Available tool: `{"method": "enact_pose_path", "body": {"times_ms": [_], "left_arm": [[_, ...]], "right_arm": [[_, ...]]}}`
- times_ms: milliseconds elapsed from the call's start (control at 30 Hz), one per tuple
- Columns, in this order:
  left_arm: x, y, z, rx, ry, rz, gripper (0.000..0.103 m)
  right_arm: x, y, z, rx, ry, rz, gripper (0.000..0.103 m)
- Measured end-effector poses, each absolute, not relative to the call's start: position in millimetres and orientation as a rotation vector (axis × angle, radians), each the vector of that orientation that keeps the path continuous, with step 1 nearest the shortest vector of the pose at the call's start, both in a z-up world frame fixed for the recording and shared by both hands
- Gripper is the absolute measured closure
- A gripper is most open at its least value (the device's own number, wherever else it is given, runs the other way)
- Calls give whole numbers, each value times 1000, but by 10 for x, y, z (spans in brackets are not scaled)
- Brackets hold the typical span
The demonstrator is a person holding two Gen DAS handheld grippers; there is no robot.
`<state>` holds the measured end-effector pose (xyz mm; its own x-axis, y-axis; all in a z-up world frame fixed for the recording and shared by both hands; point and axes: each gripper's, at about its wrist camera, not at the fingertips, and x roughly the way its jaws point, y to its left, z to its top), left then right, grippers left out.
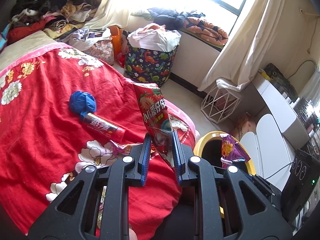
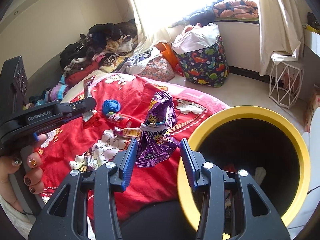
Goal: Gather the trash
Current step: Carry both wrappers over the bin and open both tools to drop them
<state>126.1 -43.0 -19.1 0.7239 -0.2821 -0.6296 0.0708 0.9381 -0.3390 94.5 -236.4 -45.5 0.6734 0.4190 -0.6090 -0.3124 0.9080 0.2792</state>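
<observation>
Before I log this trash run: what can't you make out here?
- Bin contents: right wrist view, dark inside and the right tongs block it.
- Purple bag print: crumpled, glare.
- Wrappers on the blanket: too small to read.
- Window: overexposed in both views.

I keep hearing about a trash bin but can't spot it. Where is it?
The yellow-rimmed bin fills the lower right of the right wrist view, on the floor beside the red blanket, just right of the purple wrapper.

My bed's red floral blanket (image 1: 40, 120) carries a blue wad (image 1: 82, 102), a red tube (image 1: 104, 128) at its five o'clock, and a small wrapper (image 2: 128, 133).
</observation>
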Motion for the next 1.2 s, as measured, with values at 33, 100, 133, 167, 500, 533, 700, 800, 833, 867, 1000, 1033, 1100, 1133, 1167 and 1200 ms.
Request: {"method": "enact_pose_path", "body": {"times_ms": [33,100,133,167,500,533,700,800,833,867,1000,1033,1100,1133,1167,1200], "left_arm": [[1259,-449,-190,-301,739,-203,88],[1249,-480,-185,-297,738,-210,88],[1242,-489,-186,-296,738,-214,88],[1238,-505,-183,-294,737,-219,88],[1195,-584,-157,-282,730,-247,88],[1190,-600,-154,-282,730,-249,88],[1179,-676,-158,-274,735,-267,88],[1168,-728,-169,-268,740,-278,88],[1164,-749,-175,-264,742,-283,88],[1162,-767,-178,-261,742,-286,88],[1153,-846,-192,-249,749,-302,88],[1153,-868,-196,-246,751,-307,88],[1150,-905,-200,-241,753,-313,88],[1147,-928,-204,-238,755,-318,88],[1146,-942,-207,-235,755,-320,88],[1145,-968,-208,-232,757,-325,88]], "right_arm": [[941,-2393,-455,161,722,406,61],[947,-2437,-455,166,722,395,61],[945,-2468,-456,171,721,387,61],[947,-2492,-458,173,720,382,61],[911,-2707,-472,198,713,327,61],[904,-2719,-472,199,711,321,61],[896,-2835,-479,212,707,295,61],[900,-2907,-492,225,708,277,61],[903,-2936,-499,229,708,271,61],[905,-2960,-505,232,709,265,61],[904,-3057,-528,246,710,245,61],[909,-3075,-530,249,710,240,61],[914,-3134,-543,258,710,230,61],[914,-3154,-546,260,710,225,61],[914,-3177,-549,262,709,219,61],[915,-3199,-552,264,708,214,61]]}}
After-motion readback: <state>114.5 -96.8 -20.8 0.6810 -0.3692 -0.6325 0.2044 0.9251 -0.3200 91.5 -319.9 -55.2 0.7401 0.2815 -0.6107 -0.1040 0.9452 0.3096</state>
